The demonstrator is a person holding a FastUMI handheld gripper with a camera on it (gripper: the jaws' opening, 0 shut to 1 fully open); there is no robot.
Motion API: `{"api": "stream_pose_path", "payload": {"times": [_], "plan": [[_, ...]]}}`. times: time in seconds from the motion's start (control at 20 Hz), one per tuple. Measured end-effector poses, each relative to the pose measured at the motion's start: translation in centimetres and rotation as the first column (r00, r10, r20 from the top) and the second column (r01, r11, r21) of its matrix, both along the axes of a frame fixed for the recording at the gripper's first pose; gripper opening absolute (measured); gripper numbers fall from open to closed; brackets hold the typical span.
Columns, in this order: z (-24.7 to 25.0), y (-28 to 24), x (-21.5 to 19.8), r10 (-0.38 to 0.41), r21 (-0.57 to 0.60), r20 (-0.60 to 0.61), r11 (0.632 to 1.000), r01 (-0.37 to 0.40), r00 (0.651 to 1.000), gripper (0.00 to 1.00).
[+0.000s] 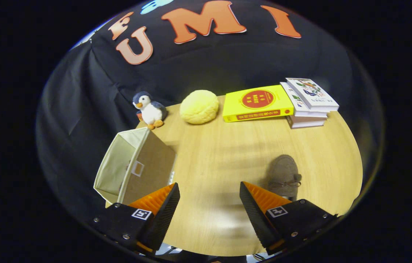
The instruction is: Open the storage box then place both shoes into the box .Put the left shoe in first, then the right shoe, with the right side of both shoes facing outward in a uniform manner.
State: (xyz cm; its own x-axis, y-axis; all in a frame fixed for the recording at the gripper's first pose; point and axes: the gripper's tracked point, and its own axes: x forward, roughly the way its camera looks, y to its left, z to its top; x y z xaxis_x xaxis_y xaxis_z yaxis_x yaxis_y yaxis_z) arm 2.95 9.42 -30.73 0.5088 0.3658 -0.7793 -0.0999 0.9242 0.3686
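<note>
Your gripper (pixel 209 199) hovers over the wooden surface (pixel 220 153), fingers spread apart, holding nothing.
Open storage box (pixel 133 168) beside the left finger; shoe (pixel 283 174) beside the right; book lettering unreadable.

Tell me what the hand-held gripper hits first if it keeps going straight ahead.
Probably the yellow round cushion. The open hand-held gripper has bare table between its fingers; storage box and shoe sit off to either side. Depth is uncertain.
</note>
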Motion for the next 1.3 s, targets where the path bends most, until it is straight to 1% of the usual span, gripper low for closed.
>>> {"api": "stream_pose_path", "payload": {"times": [0.15, 0.3, 0.45, 0.5, 0.7, 0.8, 0.9, 0.95, 1.0, 1.1, 1.15, 1.2, 1.25, 1.3], "plan": [[-2.1, -4.0, -1.2, -0.032, -0.042, -0.022, 0.999, 0.031, 0.999, 0.98], [-4.6, -7.2, -2.9, -0.065, -0.075, -0.072, 0.995, 0.060, 0.995, 0.97], [-6.8, -9.6, -3.0, -0.097, -0.106, -0.083, 0.990, 0.088, 0.992, 0.96], [-7.8, -10.3, -3.0, -0.108, -0.123, -0.094, 0.988, 0.096, 0.990, 0.94], [-11.1, -12.0, -2.8, -0.120, -0.163, -0.124, 0.982, 0.099, 0.985, 0.83], [-12.5, -12.7, -2.4, -0.128, -0.179, -0.125, 0.978, 0.105, 0.984, 0.74], [-13.4, -13.3, -1.4, -0.150, -0.187, -0.109, 0.974, 0.128, 0.983, 0.66], [-13.6, -13.4, -0.8, -0.158, -0.178, -0.101, 0.974, 0.139, 0.982, 0.59], [-13.9, -13.0, -0.5, -0.157, -0.164, -0.104, 0.977, 0.139, 0.982, 0.54], [-14.4, -12.9, -0.3, -0.146, -0.179, -0.107, 0.976, 0.126, 0.983, 0.45], [-14.6, -12.5, -0.4, -0.136, -0.176, -0.111, 0.978, 0.115, 0.984, 0.36], [-14.7, -12.5, -0.4, -0.140, -0.188, -0.112, 0.975, 0.117, 0.984, 0.31], [-14.7, -12.8, -0.1, -0.145, -0.204, -0.109, 0.971, 0.121, 0.983, 0.18], [-14.7, -12.7, -0.3, -0.148, -0.206, -0.113, 0.971, 0.123, 0.983, 0.13]]}}
